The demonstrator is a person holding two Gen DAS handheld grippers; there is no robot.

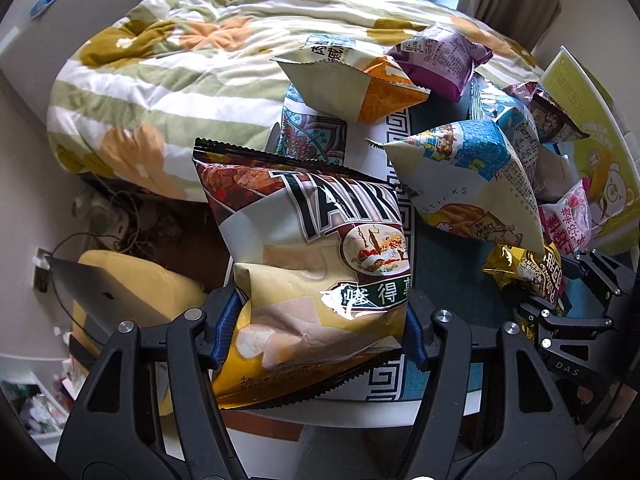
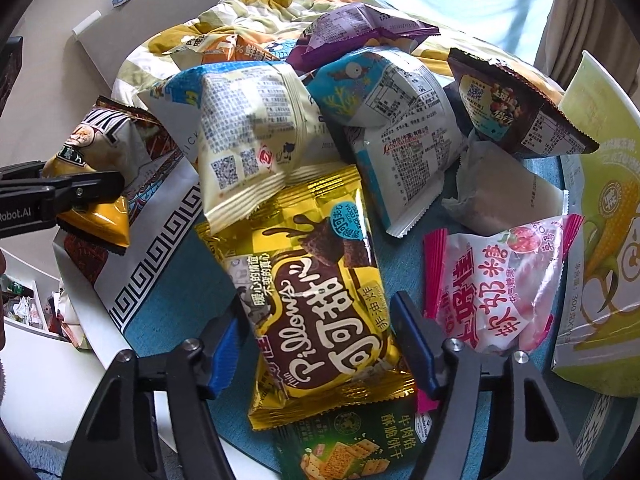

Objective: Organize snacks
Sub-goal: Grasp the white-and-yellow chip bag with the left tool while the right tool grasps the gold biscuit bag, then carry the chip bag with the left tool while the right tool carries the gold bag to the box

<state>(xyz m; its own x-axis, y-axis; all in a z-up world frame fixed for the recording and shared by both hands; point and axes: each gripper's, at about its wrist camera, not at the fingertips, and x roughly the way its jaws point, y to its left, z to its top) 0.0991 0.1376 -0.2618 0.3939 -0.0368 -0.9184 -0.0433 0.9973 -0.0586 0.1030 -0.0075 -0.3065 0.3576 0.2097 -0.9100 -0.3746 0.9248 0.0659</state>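
My left gripper (image 1: 316, 328) is shut on a brown-and-gold chip bag (image 1: 312, 264) and holds it upright above the table's near edge; the bag also shows in the right wrist view (image 2: 100, 184), clamped in the left gripper. My right gripper (image 2: 324, 340) is open, its jaws on either side of a gold chocolate Pillows packet (image 2: 320, 292) lying on the table. It also shows in the left wrist view (image 1: 560, 304) by that packet (image 1: 524, 268). I cannot tell whether its pads touch the packet.
Several snack bags are piled on the blue table (image 2: 168, 336): a white-blue sticks bag (image 2: 248, 132), a pink candy bag (image 2: 504, 276), a green biscuit pack (image 2: 352, 444), a purple bag (image 2: 356, 28). A green-white box (image 2: 604, 240) stands right. A quilt (image 1: 168, 64) lies behind.
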